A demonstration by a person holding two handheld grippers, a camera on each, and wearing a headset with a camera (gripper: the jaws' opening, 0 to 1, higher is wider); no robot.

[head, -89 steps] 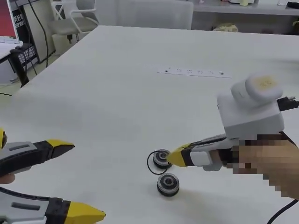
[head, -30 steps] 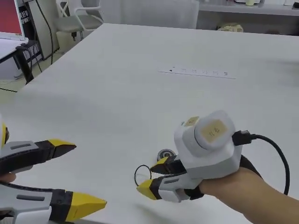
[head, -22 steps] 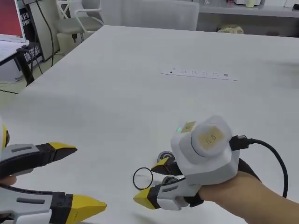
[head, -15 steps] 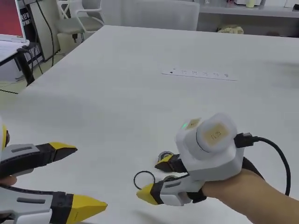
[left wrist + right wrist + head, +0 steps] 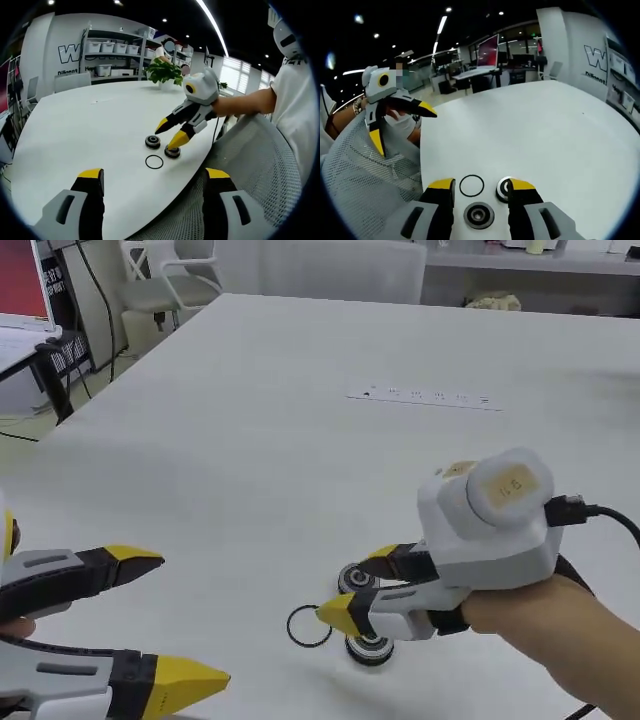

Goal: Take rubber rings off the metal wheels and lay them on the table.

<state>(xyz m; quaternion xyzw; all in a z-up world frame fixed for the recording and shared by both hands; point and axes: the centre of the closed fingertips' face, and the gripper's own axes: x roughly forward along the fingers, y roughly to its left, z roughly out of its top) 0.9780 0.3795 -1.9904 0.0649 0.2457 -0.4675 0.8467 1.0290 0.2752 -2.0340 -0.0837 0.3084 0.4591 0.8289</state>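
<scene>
A thin black rubber ring [image 5: 308, 627] lies flat and loose on the white table [image 5: 300, 420]. Just right of it sit two small metal wheels, one [image 5: 357, 577] farther off and one [image 5: 368, 648] nearer. My right gripper [image 5: 362, 585] hovers open over the wheels, gripping nothing. In the right gripper view the ring [image 5: 471, 185] lies ahead of the jaws, one wheel [image 5: 479, 215] is low between them, and the other wheel [image 5: 504, 189] is beside the right jaw. My left gripper [image 5: 175, 618] stands open at the lower left, well away from the ring [image 5: 154, 161] and wheels [image 5: 152, 142].
A white power strip [image 5: 425, 397] lies flat across the far middle of the table. Office chairs [image 5: 165, 285] stand beyond the far left corner. A potted plant [image 5: 162, 72] stands at the far end in the left gripper view.
The right gripper, earlier shut at a wheel, carried a ring to the left, let it go onto the table and drew back right over the wheels. The left gripper stayed put.
</scene>
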